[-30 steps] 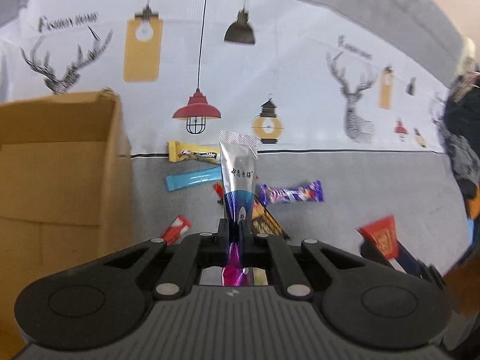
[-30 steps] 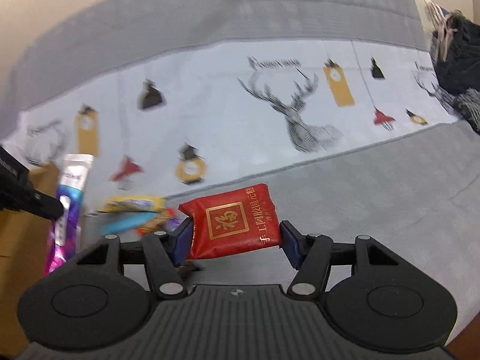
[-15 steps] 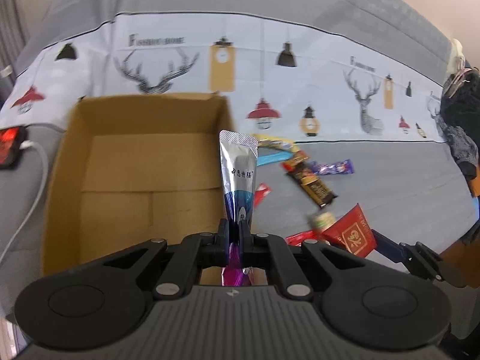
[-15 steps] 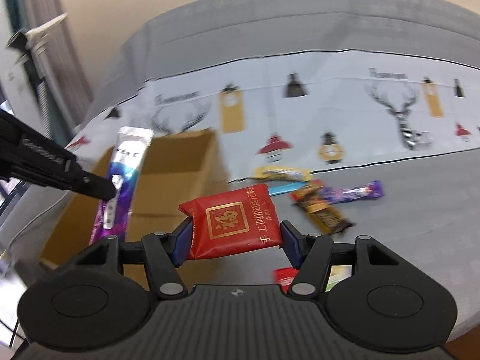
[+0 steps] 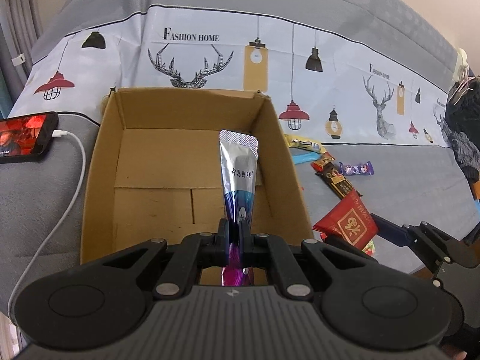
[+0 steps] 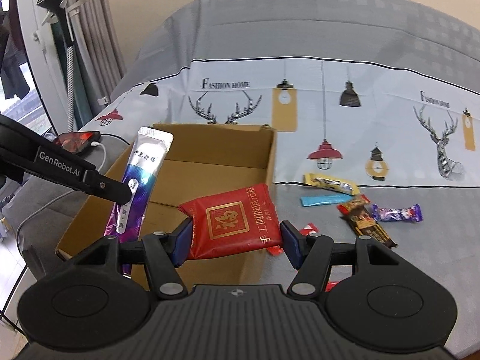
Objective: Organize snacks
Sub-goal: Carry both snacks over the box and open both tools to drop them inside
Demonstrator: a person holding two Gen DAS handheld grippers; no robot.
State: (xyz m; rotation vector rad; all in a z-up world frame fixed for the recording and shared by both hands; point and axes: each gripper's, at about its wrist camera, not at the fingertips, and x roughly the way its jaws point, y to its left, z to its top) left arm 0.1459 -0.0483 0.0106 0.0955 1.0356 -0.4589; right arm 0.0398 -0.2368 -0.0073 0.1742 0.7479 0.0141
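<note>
Grey bed (image 5: pixel 390 186): your left gripper (image 5: pixel 234 234) fingers clamp the silver-purple sachet (image 5: pixel 238 174), right gripper (image 6: pixel 235 240) fingers clamp the red packet (image 6: pixel 234 222), both poised over the open cardboard box (image 5: pixel 99 162) for dropping

A home, by the look of it, likely a bedroom: a bedsheet (image 5: pixel 300 45) printed "Fashion Home" with deer and lamps covers the surface, curtains (image 6: pixel 90 45) hang by a window (image 6: pixel 18 69) far left, and a phone (image 5: pixel 25 138) charges nearby.
</note>
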